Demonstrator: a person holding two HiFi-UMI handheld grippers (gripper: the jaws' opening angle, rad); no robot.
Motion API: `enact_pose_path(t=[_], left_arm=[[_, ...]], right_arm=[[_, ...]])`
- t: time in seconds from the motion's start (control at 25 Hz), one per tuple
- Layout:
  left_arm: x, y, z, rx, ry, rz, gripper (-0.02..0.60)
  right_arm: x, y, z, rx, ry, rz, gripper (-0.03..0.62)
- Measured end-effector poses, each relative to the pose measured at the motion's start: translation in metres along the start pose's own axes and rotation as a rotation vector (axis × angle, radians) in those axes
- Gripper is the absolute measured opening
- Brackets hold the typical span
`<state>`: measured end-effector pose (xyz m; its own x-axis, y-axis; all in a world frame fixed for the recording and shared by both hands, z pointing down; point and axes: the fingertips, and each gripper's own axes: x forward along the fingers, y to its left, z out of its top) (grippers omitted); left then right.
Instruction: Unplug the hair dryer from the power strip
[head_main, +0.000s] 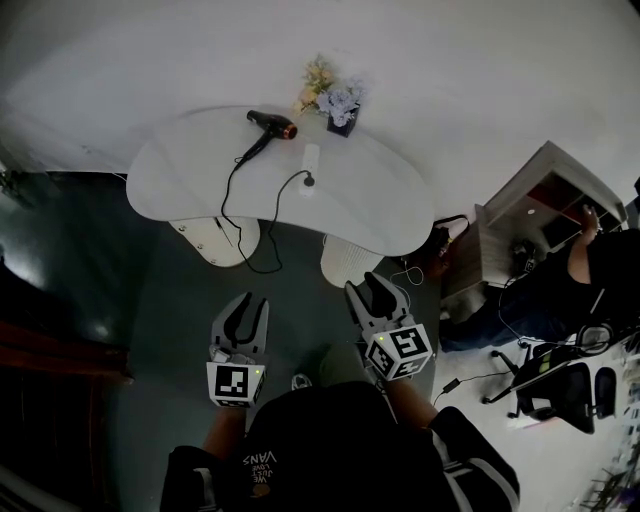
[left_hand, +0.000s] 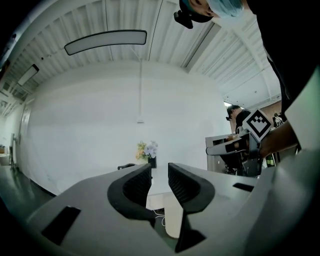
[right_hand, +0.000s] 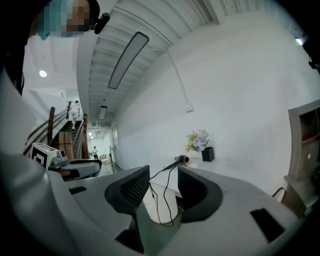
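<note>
Approach step. Left gripper (head_main: 250, 300) fingers slightly apart, right gripper (head_main: 368, 285) fingers wide, both empty. Hair dryer (head_main: 272, 124) and power strip (head_main: 310, 158) on table (head_main: 180, 170), well ahead of fingers (untouched). Next: reach plug (head_main: 309, 181), steady power strip.

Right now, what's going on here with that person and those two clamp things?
A person stands back from the white table, holding a left gripper and a right gripper, both empty with their jaws apart. On the table lie a hair dryer and a white power strip. The dryer's black cord loops off the table edge and comes back up to the strip. Neither gripper is at the table yet.
</note>
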<state>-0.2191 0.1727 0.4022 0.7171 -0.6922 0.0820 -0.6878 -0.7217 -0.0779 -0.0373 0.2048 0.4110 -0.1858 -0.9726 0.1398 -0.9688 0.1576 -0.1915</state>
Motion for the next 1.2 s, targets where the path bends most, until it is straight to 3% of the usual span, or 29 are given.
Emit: enact_pose_path(t=[0.24, 0.56, 1.2], left_arm=[[0.014, 0.004, -0.011, -0.021, 0.021, -0.024, 0.156], [0.061, 0.003, -0.029, -0.021, 0.060, -0.035, 0.210], [0.219, 0.008, -0.067, -0.010, 0.172, -0.020, 0.241]], right_arm=[[0.019, -0.002, -0.007, 0.002, 0.023, 0.004, 0.161], [0.056, -0.037, -0.009, 0.005, 0.047, 0.028, 0.161], [0.172, -0.127, -0.009, -0.020, 0.130, 0.158, 0.173]])
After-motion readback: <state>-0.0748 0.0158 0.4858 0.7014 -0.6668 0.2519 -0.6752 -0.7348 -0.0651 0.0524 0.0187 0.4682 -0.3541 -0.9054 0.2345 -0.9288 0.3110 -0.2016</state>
